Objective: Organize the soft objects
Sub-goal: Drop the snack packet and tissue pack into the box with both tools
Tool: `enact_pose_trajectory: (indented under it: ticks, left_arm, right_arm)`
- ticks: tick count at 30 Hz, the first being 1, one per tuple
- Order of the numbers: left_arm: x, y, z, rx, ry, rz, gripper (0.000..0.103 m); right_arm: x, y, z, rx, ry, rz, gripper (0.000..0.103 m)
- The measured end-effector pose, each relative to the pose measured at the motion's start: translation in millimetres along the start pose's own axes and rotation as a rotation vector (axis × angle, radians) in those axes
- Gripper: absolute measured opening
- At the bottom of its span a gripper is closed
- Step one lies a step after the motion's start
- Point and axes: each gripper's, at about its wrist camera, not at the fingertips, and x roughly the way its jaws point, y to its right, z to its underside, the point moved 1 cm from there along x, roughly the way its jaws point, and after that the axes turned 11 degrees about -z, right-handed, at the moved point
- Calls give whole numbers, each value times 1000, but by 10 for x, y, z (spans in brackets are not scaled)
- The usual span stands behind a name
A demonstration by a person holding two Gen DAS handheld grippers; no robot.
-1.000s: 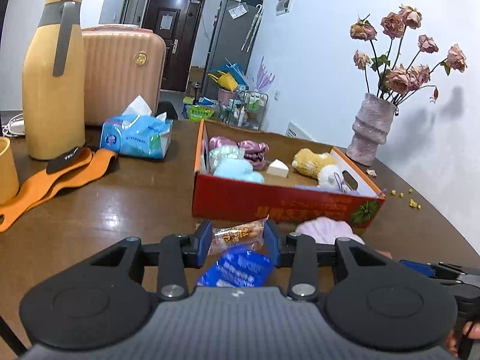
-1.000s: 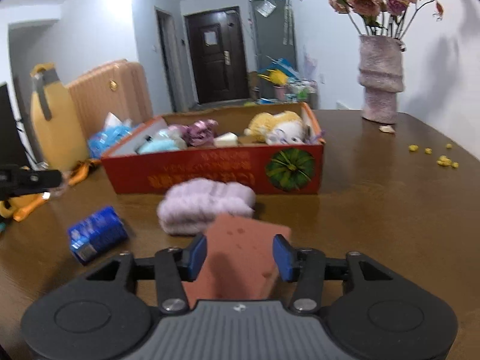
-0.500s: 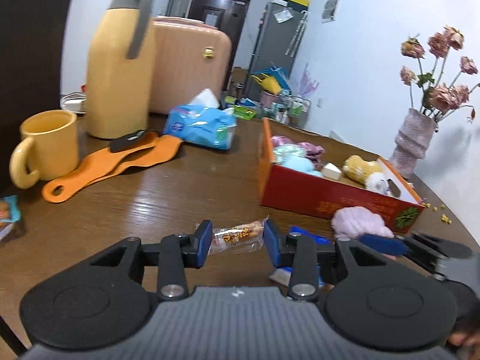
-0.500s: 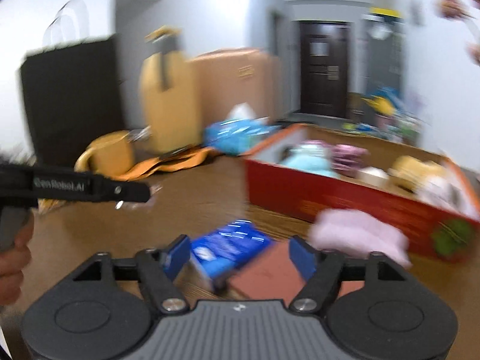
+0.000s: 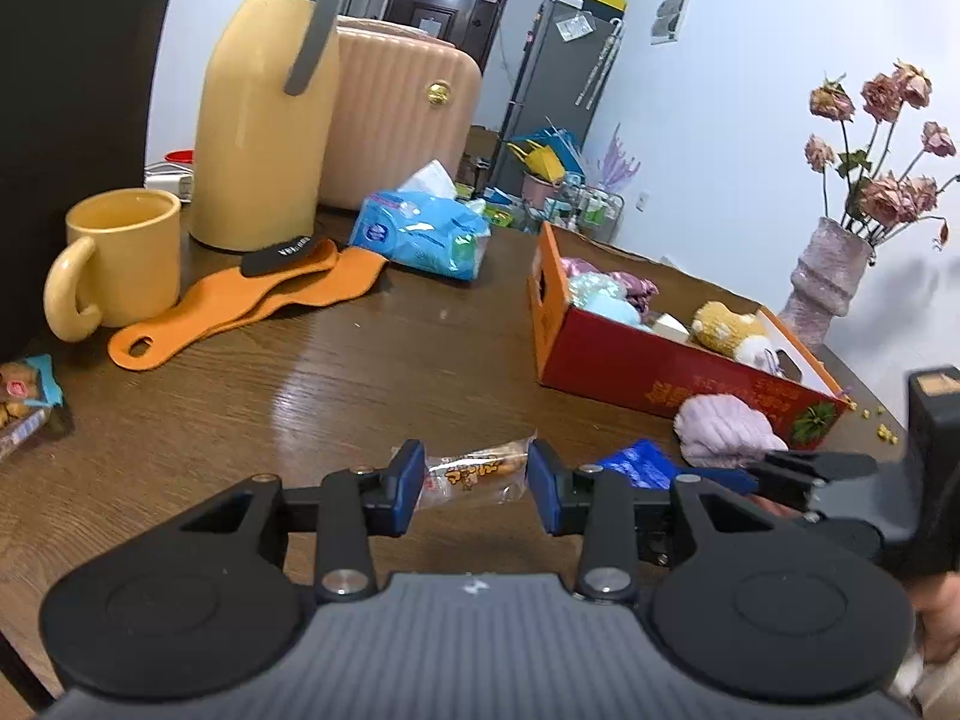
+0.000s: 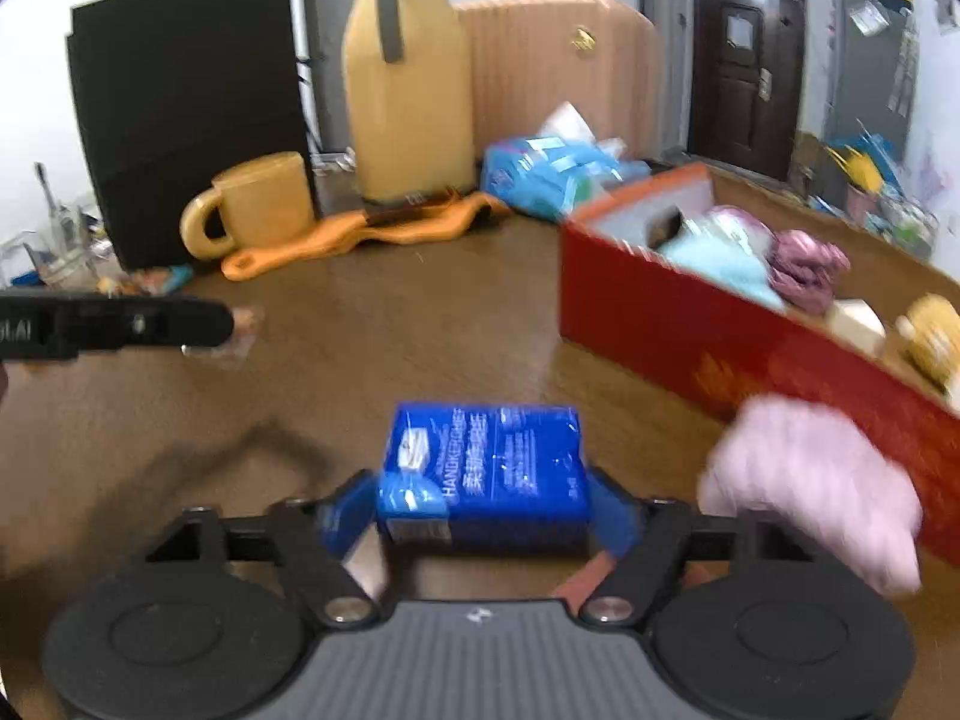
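My left gripper point(image 5: 474, 483) is shut on a clear snack packet point(image 5: 474, 471) and holds it above the wooden table point(image 5: 336, 384). My right gripper point(image 6: 483, 510) is open with its jaws on either side of a blue tissue pack point(image 6: 486, 468) that lies on the table; the pack also shows in the left wrist view point(image 5: 639, 462). A lilac knitted piece point(image 6: 822, 480) lies against the red box point(image 6: 690, 324), which holds several soft toys. A reddish sponge point(image 6: 579, 582) shows under the right gripper.
A yellow mug point(image 5: 117, 261), a yellow jug point(image 5: 267, 96), an orange strap point(image 5: 252, 300) and a tissue packet point(image 5: 426, 231) stand at the back left. A vase of dried roses point(image 5: 831, 282) stands at the right. Snack packets point(image 5: 24, 402) lie at the left edge.
My right gripper let go of the reddish sponge, opened and swung left around the blue tissue pack. My left gripper carried the snack packet left, away from the box.
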Motion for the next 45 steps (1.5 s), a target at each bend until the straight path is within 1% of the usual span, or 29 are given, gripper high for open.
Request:
enact_pose_trajectory:
  ticks: [2, 5, 6, 9, 10, 12, 14, 16, 17, 18, 20, 21, 23, 24, 26, 27, 29, 31, 32, 33, 35, 36, 38, 40, 42, 44, 45]
  left_arm:
    - [-11, 54, 27, 5, -1, 16, 38]
    - [-43, 127, 47, 7, -1, 28, 38]
    - [-72, 147, 52, 10, 3, 36, 38]
    - [-111, 182, 69, 23, 8, 46, 38]
    - [-95, 196, 71, 29, 1, 46, 38]
    - [-31, 263, 29, 37, -16, 54, 38]
    - [45, 400, -109, 54, -11, 103, 38]
    - [161, 591, -324, 80, 17, 187, 38]
    - [269, 708, -462, 92, 17, 223, 38]
    - [394, 822, -592, 100, 9, 231, 38]
    - [714, 1132, -873, 153, -15, 271, 39]
    - [893, 1288, -1000, 171, -31, 277, 39]
    - [1297, 1623, -1213, 228, -68, 272, 39]
    - [1502, 1763, -1289, 248, -79, 241, 39]
    - [1905, 1994, -1378, 289, -121, 182, 39]
    - [2116, 2083, -1401, 303, -150, 151, 40]
    - [2412, 2179, -1399, 322, -193, 80, 40]
    - [2572, 2185, -1388, 332, -200, 65, 50]
    - [2596, 2183, -1381, 331, -198, 65, 57]
    - [2589, 2177, -1372, 332, -195, 70, 60]
    - [2543, 2170, -1367, 339, -182, 77, 63]
    - [2507, 2146, -1376, 332, -172, 71, 67]
    - [2418, 2123, -1426, 319, -166, 62, 69]
    - [2311, 2069, -1514, 310, -164, 56, 71]
    - [2130, 2000, -1614, 305, -149, 58, 71]
    - [1867, 1913, -1714, 309, -112, 62, 72]
    - [1710, 1863, -1761, 309, -86, 64, 74]
  right_arm:
    - [-92, -37, 71, 39, 19, 30, 72]
    - [-179, -145, 135, 58, 46, 102, 72]
    - [-244, -207, 143, 58, 67, 116, 72]
    - [-474, -314, 182, 86, 149, 72, 72]
    - [-548, -316, 190, 99, 170, 70, 72]
    - [-694, -274, 157, 112, 208, 101, 72]
    - [-880, -127, 43, 113, 258, 149, 72]
    - [-1010, 106, -107, 110, 282, 208, 72]
    - [-1046, 297, -217, 104, 278, 248, 72]
    - [-1055, 483, -311, 109, 274, 282, 72]
    - [-1012, 929, -522, 155, 238, 312, 72]
    - [-968, 1118, -611, 182, 231, 325, 72]
    - [-777, 1557, -817, 224, 179, 352, 72]
    - [-676, 1713, -881, 244, 162, 373, 72]
    - [-397, 2051, -1001, 283, 96, 408, 72]
    - [-291, 2154, -1018, 300, 76, 412, 72]
    - [-67, 2346, -1079, 336, 28, 394, 72]
    - [84, 2388, -1125, 332, -10, 399, 73]
    - [141, 2380, -1143, 321, -27, 409, 74]
    - [165, 2363, -1146, 312, -31, 416, 75]
    - [167, 2350, -1173, 300, -28, 425, 76]
    - [142, 2313, -1150, 297, -24, 429, 76]
    - [51, 2270, -1169, 289, -12, 445, 77]
    - [-118, 2209, -1208, 282, 7, 456, 77]
    - [-397, 2131, -1253, 267, 36, 474, 77]
    - [-725, 1992, -1325, 245, 77, 492, 78]
    - [-869, 1929, -1349, 238, 99, 497, 81]
